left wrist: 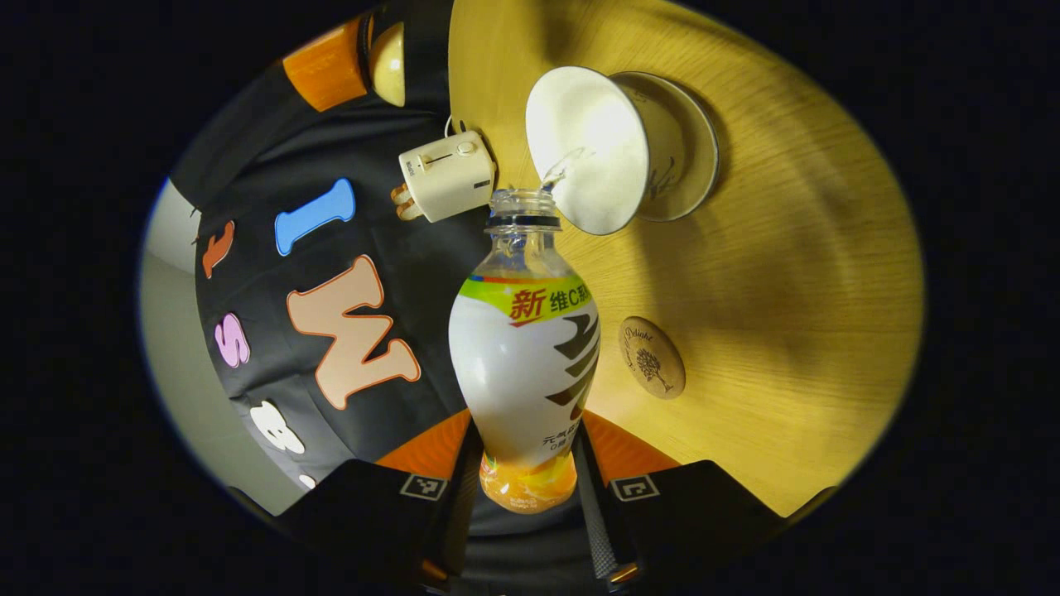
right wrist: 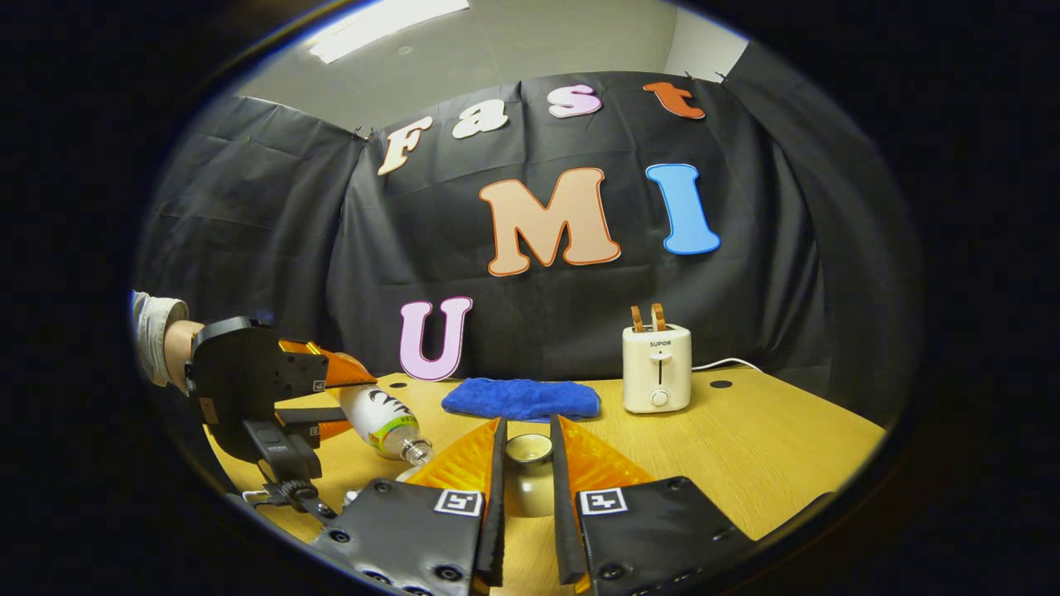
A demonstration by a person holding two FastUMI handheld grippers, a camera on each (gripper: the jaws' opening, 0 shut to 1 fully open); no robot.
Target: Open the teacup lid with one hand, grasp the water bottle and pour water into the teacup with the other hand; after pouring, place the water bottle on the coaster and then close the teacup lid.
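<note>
My left gripper [left wrist: 527, 439] is shut on the lower body of an uncapped water bottle [left wrist: 526, 348] with a white and green label. The bottle is tipped over, its mouth at the rim of the white teacup [left wrist: 588, 149], and a thin stream of water runs into the cup. The cup stands on a white saucer [left wrist: 691, 141]. A round wooden coaster [left wrist: 652, 358] lies on the table beside the bottle. My right gripper [right wrist: 527, 429] is shut on the cream teacup lid [right wrist: 528, 488], held above the table. Off to its left, the left gripper [right wrist: 348, 401] tilts the bottle [right wrist: 385, 422] downward.
A cream toaster [right wrist: 657, 368] with toast in it stands at the back of the wooden table [right wrist: 745, 447], its cord trailing right. A folded blue cloth [right wrist: 522, 399] lies by the back wall. A person's sleeve [right wrist: 153, 335] shows behind the left gripper.
</note>
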